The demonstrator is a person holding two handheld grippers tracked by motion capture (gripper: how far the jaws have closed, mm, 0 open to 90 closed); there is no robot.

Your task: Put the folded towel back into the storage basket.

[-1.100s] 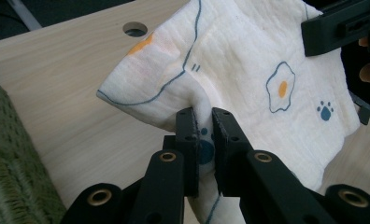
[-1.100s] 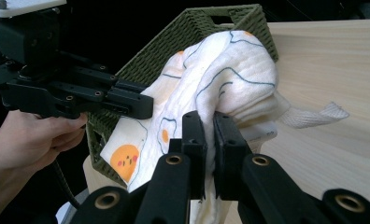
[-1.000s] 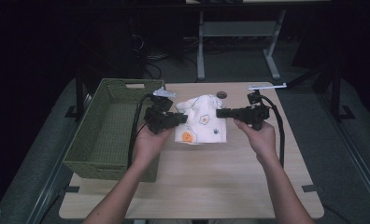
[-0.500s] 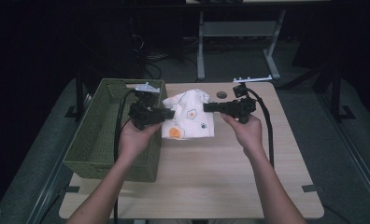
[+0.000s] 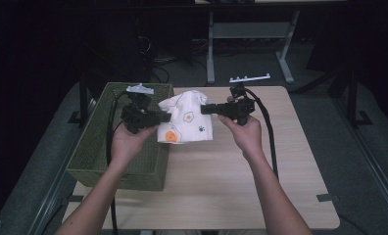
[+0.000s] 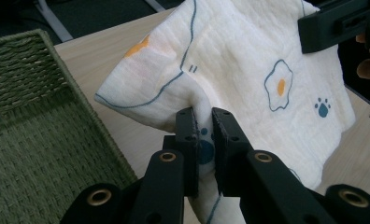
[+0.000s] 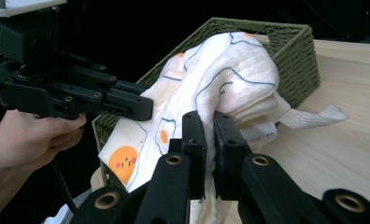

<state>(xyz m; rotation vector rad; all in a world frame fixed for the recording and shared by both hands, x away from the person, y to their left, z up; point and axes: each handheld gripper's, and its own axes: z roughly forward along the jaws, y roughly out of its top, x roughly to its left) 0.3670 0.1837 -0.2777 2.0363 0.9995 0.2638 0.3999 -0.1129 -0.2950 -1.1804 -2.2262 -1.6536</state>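
Note:
A white cloth point(image 5: 187, 120) printed with fried eggs and blue paw marks hangs between my two grippers above the table, beside the basket's right wall. My left gripper point(image 5: 166, 117) is shut on its left edge; the pinch shows up close in the left gripper view, where the left gripper point(image 6: 204, 122) bites a fold of the cloth point(image 6: 248, 60). From the other side, my right gripper point(image 5: 206, 108) is shut on the right edge. In the right gripper view the right gripper point(image 7: 206, 125) clamps the cloth point(image 7: 230, 70), with the left gripper point(image 7: 145, 108) beyond.
A green woven basket point(image 5: 104, 147) stands at the table's left edge, its inside visible in the left gripper view point(image 6: 29, 140). The light wooden table point(image 5: 241, 181) has bare room in front and to the right. Dark floor and a desk frame point(image 5: 251, 34) lie behind.
Both grippers have carried the cloth leftward, from the table's middle to the basket's right wall, and it now hangs lifted off the table.

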